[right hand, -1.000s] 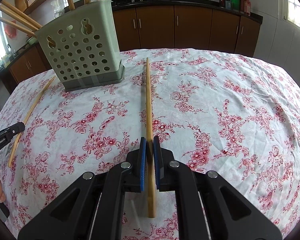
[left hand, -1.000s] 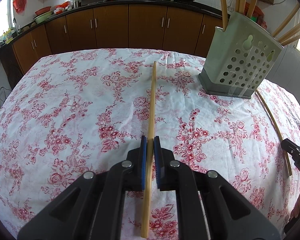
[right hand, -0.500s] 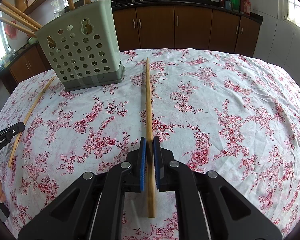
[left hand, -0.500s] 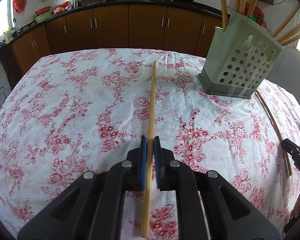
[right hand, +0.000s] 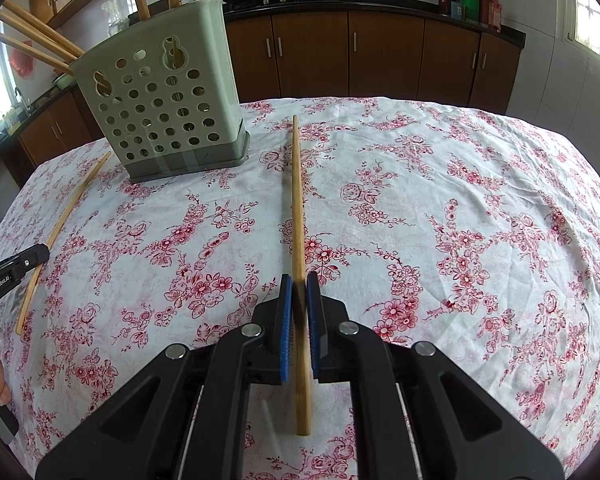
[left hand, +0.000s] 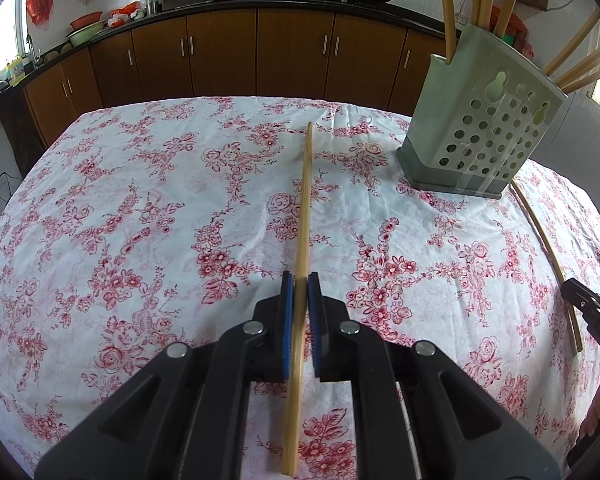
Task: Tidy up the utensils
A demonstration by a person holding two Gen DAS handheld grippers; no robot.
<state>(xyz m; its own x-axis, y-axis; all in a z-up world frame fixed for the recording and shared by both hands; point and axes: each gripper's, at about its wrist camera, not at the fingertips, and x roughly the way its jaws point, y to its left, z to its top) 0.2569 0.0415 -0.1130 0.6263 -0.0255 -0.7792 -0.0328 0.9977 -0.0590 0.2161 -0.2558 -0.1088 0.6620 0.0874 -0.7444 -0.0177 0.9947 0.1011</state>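
— Is anything shifting on your feeds?
— I'm seeing nothing moving: left gripper [left hand: 300, 280] and right gripper [right hand: 299, 280] are each clamping a chopstick [left hand: 302, 208] exactly as before.

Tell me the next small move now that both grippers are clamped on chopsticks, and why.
Probably lift the right gripper and carry its chopstick toward the holder. Both grippers are shut on chopsticks, the left gripper on its own chopstick, whose far ends point out over the tablecloth. The holder already has chopsticks in it.
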